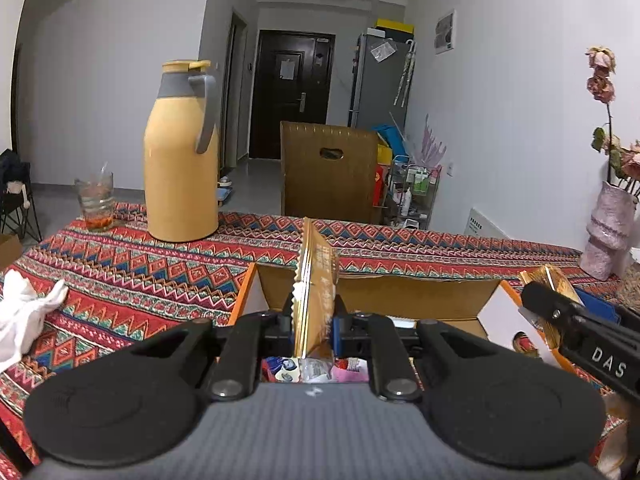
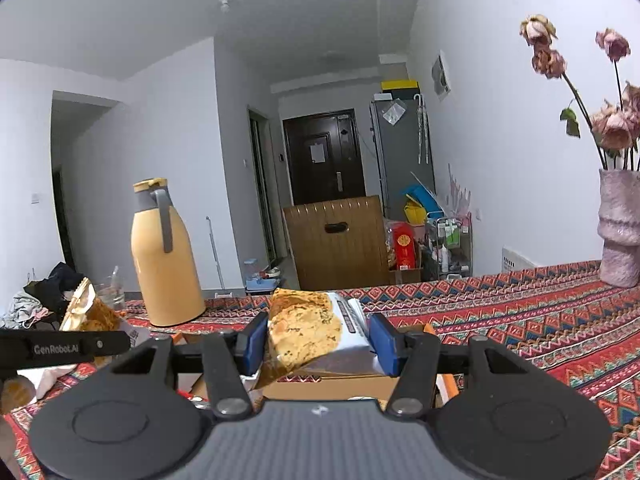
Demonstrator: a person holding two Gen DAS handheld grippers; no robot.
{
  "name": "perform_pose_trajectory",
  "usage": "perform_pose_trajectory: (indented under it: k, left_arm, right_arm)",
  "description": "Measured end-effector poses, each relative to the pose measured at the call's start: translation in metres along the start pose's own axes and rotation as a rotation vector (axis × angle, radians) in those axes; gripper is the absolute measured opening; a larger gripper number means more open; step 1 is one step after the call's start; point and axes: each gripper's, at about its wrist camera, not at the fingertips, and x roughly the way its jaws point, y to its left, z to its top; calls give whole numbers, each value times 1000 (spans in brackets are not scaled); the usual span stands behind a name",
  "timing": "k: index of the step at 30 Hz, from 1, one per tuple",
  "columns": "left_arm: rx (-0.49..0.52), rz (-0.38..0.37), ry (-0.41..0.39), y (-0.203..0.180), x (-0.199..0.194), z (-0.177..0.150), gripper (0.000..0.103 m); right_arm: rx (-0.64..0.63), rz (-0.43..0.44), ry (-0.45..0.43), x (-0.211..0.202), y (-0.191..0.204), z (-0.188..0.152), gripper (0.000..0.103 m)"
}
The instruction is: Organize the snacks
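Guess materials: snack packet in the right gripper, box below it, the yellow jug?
Snack packet: glossy printed plastic film, crinkled with sheen. Box: corrugated cardboard, likely; matte brown inner walls, folded flaps. Yellow jug: smooth satin shell, plastic or coated metal, unclear; grey handle looks plastic.

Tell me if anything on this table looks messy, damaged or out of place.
Nothing looks spilled or broken. The only stray item is a crumpled white cloth lying loose on the patterned tablecloth, away from the open cardboard box. The dried roses in the pink vase droop, wilted.
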Motion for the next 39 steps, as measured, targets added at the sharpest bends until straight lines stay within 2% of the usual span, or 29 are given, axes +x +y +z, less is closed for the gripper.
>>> perform_pose_trajectory:
  k: [3,8,18,19,20,21,23,24,25,39]
  left_arm:
    - [13,17,-2,0,9,-9,16]
    - [17,1,28,3,18,-12,16]
    - [9,10,24,5,15,-15,18]
    - [8,18,21,4,14,-14,28]
    - [4,19,17,5,13,-14,44]
    - [0,28,9,5,12,-14,53]
    - [-6,46,-11,6,9,-14,92]
    - [-10,51,-25,7,6,-14,101]
    - [-15,60,-43,7,3,-14,103]
    - [-32,46,-41,10,0,-15,103]
  right_arm:
    - [-8,-1,-6,4,-1,-12,53]
    - [-18,18,17,10,1,-19,53]
    - [-21,9,66,18,3,-26,54]
    - [-20,6,68,19,2,-26,60]
    - [-21,-2,68,18,2,-27,60]
    - [-22,-10,67,18,1,-27,60]
    - [-18,-26,67,17,0,-27,75]
    - [-16,-36,65,17,-1,-27,92]
    - [-14,-44,61,16,-1,-27,103]
    - [1,-63,56,12,-3,-27,103]
